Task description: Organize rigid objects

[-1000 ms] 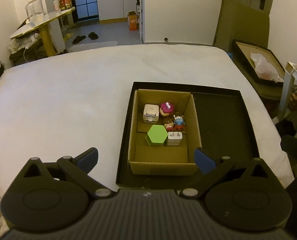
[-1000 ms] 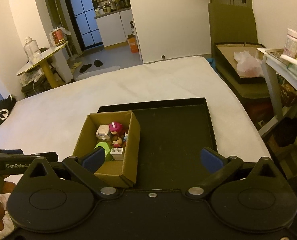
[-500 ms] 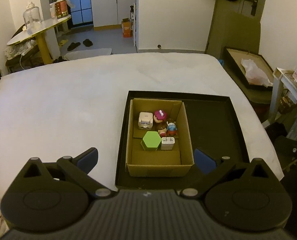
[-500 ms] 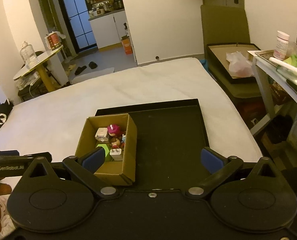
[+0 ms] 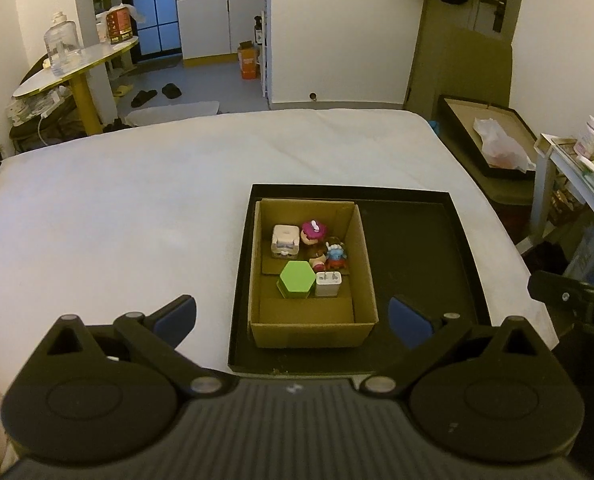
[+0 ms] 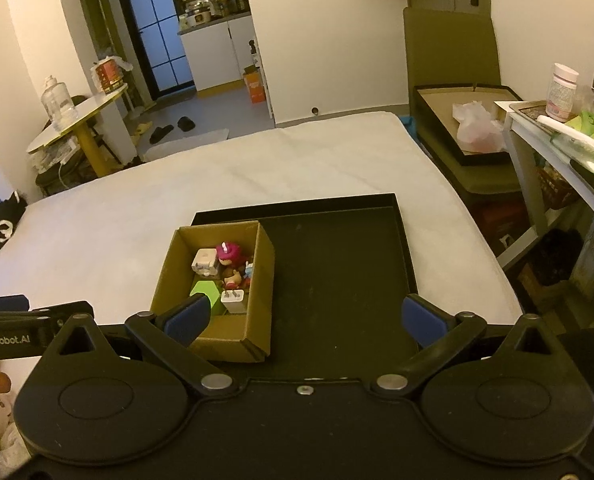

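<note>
An open cardboard box (image 5: pixel 363 264) (image 6: pixel 265 264) stands in the left part of a black tray (image 5: pixel 417 240) (image 6: pixel 337 264) on a white bed. In the box lie a green hexagonal block (image 5: pixel 295 279) (image 6: pixel 205 291), a white charger plug (image 5: pixel 328 284) (image 6: pixel 233 301), a white square adapter (image 5: pixel 285 240) (image 6: pixel 205 261), a pink-capped figurine (image 5: pixel 313 231) (image 6: pixel 227 253) and a small blue figurine (image 5: pixel 335 254). My left gripper (image 5: pixel 293 318) is open and empty, above the box's near edge. My right gripper (image 6: pixel 303 316) is open and empty, above the tray's near edge.
The white bed (image 5: pixel 117 208) spreads left and far of the tray. A dark tray with a plastic bag (image 6: pixel 475 126) sits on a stand to the right, next to a cluttered shelf (image 6: pixel 565 128). A round table (image 5: pixel 73 66) stands at the far left.
Both grippers have pulled back and risen away from the box, so box and tray look smaller and farther. Both stay open and empty. The box's contents have not moved.
</note>
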### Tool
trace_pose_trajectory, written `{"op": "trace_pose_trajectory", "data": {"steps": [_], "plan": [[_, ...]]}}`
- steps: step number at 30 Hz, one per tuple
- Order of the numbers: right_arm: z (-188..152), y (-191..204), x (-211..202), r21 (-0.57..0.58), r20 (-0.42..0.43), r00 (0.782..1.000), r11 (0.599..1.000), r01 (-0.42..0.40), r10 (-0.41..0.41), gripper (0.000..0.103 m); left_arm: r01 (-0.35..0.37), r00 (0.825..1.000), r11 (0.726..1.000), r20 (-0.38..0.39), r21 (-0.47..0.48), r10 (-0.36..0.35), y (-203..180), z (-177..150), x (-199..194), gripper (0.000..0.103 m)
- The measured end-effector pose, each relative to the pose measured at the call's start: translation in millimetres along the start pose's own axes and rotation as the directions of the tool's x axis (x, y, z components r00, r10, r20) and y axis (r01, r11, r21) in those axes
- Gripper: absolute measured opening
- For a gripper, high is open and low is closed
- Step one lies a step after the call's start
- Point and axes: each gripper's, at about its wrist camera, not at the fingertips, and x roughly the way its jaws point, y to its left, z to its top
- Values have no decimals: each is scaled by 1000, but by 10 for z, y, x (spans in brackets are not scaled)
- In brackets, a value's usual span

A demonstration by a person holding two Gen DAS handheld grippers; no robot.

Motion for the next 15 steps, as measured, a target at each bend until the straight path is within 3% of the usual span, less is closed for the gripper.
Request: {"op": "trace_pose_trajectory", "data": {"steps": [15], "plan": [[-23,10,30,-29,-8,1000,1000,11,-11,103,4,1000,1000,0,-3,-4,-32,-44,-23,102]]}}
